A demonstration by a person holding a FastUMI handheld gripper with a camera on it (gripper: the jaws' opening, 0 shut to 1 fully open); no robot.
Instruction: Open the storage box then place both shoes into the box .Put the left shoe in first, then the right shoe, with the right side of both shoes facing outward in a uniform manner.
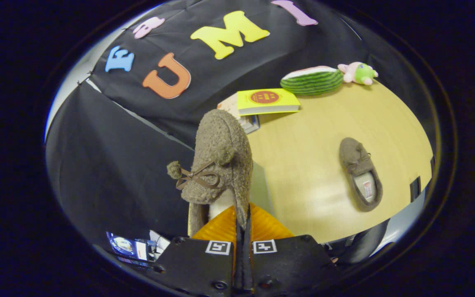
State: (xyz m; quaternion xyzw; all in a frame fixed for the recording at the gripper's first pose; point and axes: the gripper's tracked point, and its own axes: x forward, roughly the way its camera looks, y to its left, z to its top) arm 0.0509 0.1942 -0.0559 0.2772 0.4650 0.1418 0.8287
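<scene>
Brown and fuzzy, the shoe (221, 156) we hold stands up between the fingers, toe pointing away from us, a thin bow with a pompom on its vamp and a pale lining showing at the opening. We have the gripper (241, 231) pinched together on the shoe's side wall near the heel, both fingers pressing the fabric with almost no gap between them. The shoe hangs in the air in front of the booth's black cloth wall, off the near edge of the wooden table (303, 173). Beyond the fingers and off to one side, the second shoe (360, 175) lies flat on the table, opening up, well apart from the held one. Farther back sit a yellow book (267, 101) on a stack, a watermelon plush (312, 80) and a small pink-and-green toy (359, 73).
</scene>
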